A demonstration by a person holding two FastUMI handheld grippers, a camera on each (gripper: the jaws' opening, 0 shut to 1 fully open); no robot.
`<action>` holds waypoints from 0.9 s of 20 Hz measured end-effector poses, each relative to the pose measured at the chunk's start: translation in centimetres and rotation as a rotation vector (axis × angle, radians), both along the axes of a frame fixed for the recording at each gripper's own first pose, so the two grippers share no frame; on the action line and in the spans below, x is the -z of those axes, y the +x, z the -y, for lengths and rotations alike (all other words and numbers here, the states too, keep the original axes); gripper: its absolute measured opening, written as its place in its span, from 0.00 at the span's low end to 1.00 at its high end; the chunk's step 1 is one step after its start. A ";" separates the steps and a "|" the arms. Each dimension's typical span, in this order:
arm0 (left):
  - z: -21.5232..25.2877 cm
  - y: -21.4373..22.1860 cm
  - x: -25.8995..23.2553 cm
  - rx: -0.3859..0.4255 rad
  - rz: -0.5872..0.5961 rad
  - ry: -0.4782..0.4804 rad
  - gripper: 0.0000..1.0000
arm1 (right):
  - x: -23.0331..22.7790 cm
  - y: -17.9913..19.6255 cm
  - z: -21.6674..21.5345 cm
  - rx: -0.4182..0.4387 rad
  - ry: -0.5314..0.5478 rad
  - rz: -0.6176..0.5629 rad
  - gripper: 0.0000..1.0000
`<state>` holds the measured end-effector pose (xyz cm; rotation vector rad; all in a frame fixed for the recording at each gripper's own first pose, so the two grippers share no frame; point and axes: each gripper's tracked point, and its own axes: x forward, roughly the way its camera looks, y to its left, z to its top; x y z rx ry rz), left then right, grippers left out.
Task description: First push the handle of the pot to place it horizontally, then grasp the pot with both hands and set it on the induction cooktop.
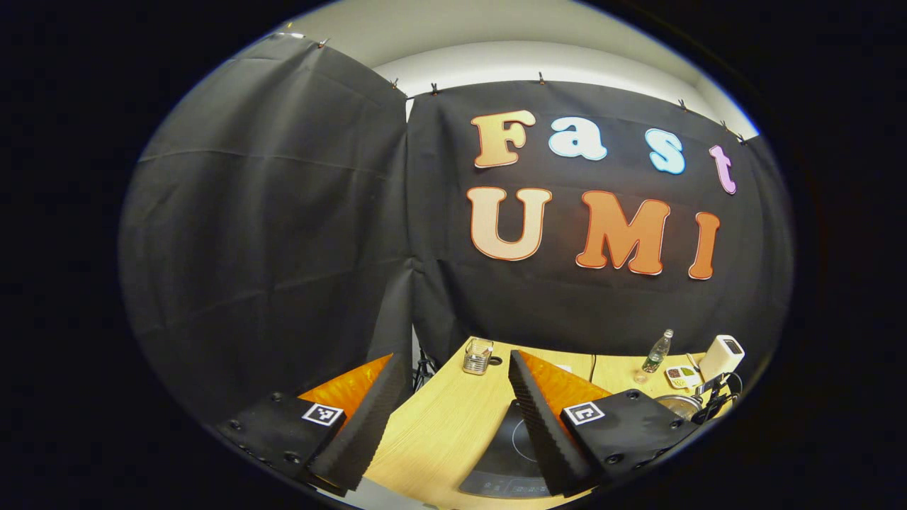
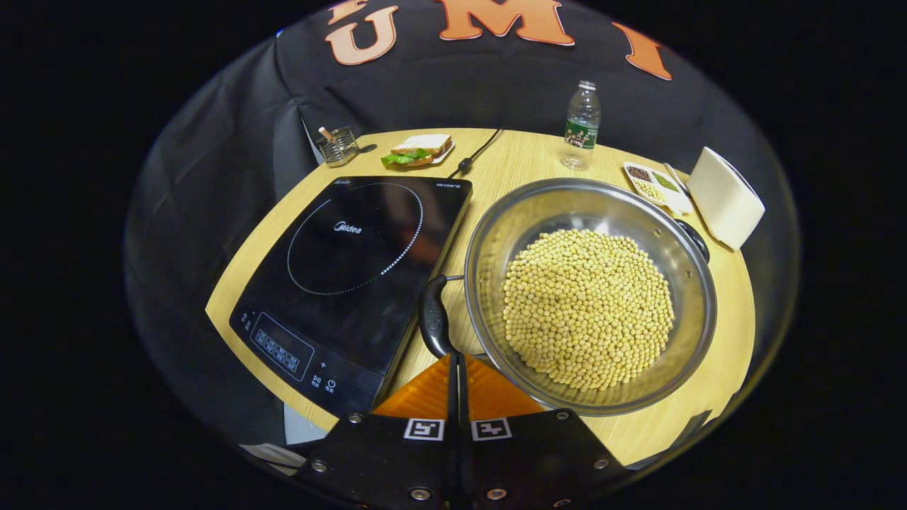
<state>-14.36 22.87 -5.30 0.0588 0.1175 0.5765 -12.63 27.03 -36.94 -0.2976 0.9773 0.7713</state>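
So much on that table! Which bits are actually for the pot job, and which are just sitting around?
For the job:
pot of beans
pot handle
induction cooktop
right hand-held gripper, shut, at the handle
left hand-held gripper, open

Just lying about:
water bottle
sandwich
glass jar
white box
small dish

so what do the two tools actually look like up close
In the left gripper view, the left tool has two wedge-shaped fingers with ribbed inner pads, set on dark blocks with visible screws, each bearing a small square black-and-white marker. In the right gripper view, the right tool has the same build: dark screwed blocks and two square markers side by side. No cables or sleeves are seen.
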 end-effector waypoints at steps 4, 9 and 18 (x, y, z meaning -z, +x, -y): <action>-0.2 -0.2 -0.1 -0.007 0.000 0.007 0.98 | 0.0 0.3 -0.6 0.006 0.011 -0.001 0.00; -0.5 -0.4 0.3 -0.014 -0.010 0.008 0.98 | 0.0 0.9 -1.9 0.007 0.023 0.013 0.00; -0.6 0.4 1.8 -0.001 -0.041 -0.020 0.98 | 0.2 2.6 -4.8 0.034 0.040 0.021 0.00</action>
